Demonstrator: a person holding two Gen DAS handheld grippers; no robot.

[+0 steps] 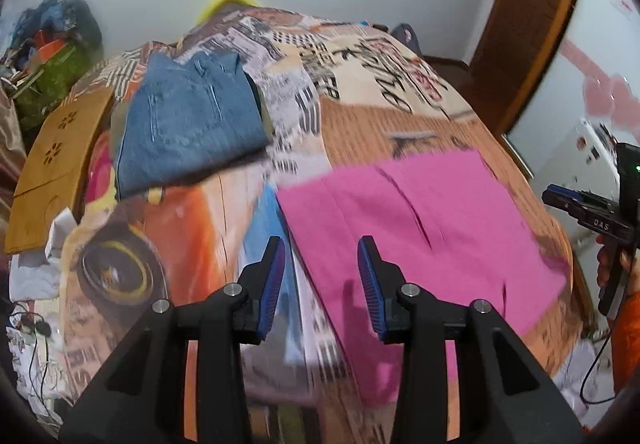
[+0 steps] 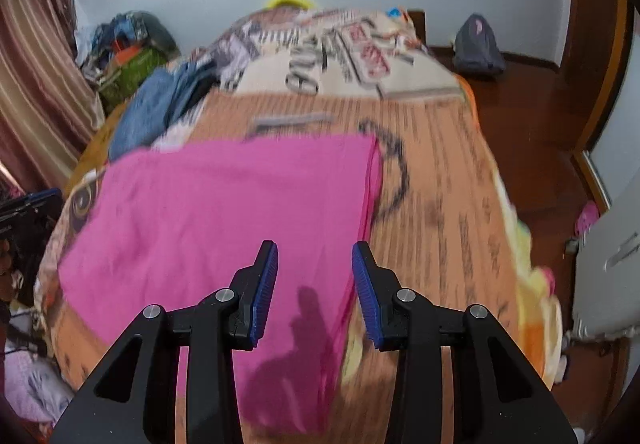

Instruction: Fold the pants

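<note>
Clearly laid flat across the patterned orange bedspread (image 1: 200,203): bright pink fabric pants (image 1: 420,215), filling centre and lower right of the left view, centre-left of the right view. Left gripper (image 1: 321,284) spread open and empty, hovering over the near-left edge of the cloth. Right gripper (image 2: 315,292) likewise spread apart, holding nothing, poised above the near-right edge, where the pink border runs from mid-frame down toward the bottom. Long axis hard to call; probably across the frame, so each claw nearest its own end. Folded blue denim garment (image 1: 188,123) at upper left, well apart from the pink cloth. Nothing between claws and fabric. Motion blur over much of the bed.
</note>
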